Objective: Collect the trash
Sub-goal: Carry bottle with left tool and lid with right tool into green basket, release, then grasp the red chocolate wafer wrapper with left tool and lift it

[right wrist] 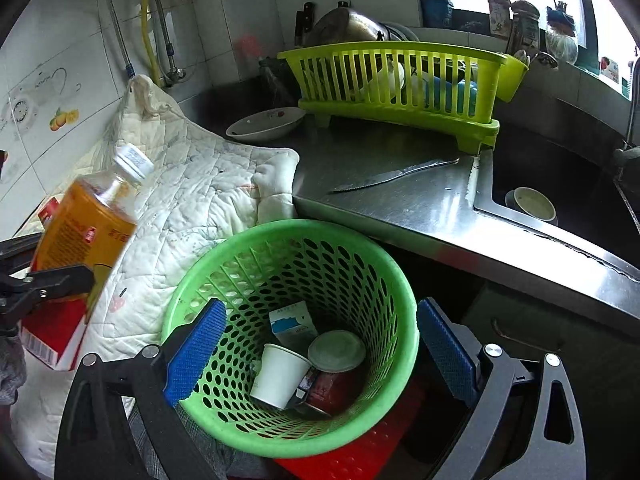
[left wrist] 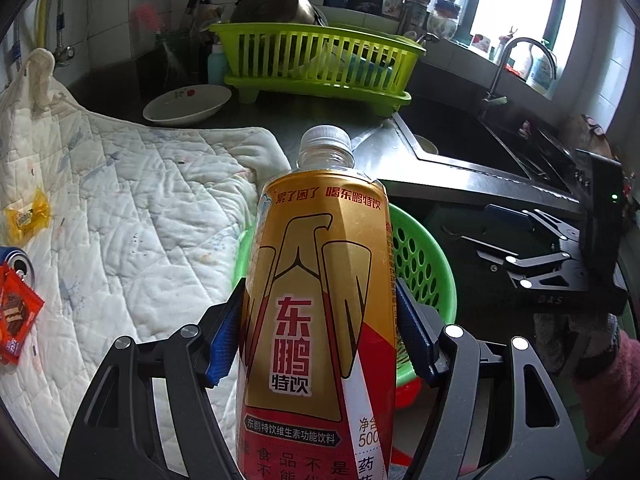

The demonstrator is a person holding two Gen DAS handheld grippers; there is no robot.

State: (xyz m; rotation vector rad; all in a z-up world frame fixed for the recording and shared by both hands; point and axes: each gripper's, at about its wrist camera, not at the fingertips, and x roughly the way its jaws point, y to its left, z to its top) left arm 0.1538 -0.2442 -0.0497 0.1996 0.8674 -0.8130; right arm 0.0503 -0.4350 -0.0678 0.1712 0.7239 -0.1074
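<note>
Gold 东鹏特饮 bottle (left wrist: 316, 300) clamped in left tongs (left wrist: 316, 344); right tongs (right wrist: 320, 356) wide, empty.

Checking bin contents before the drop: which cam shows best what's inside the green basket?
Right wrist. It looks down into the green basket: a white paper cup, a small carton and a round lid lie at the bottom. Left wrist shows only part of its perforated wall behind the held bottle.
</note>
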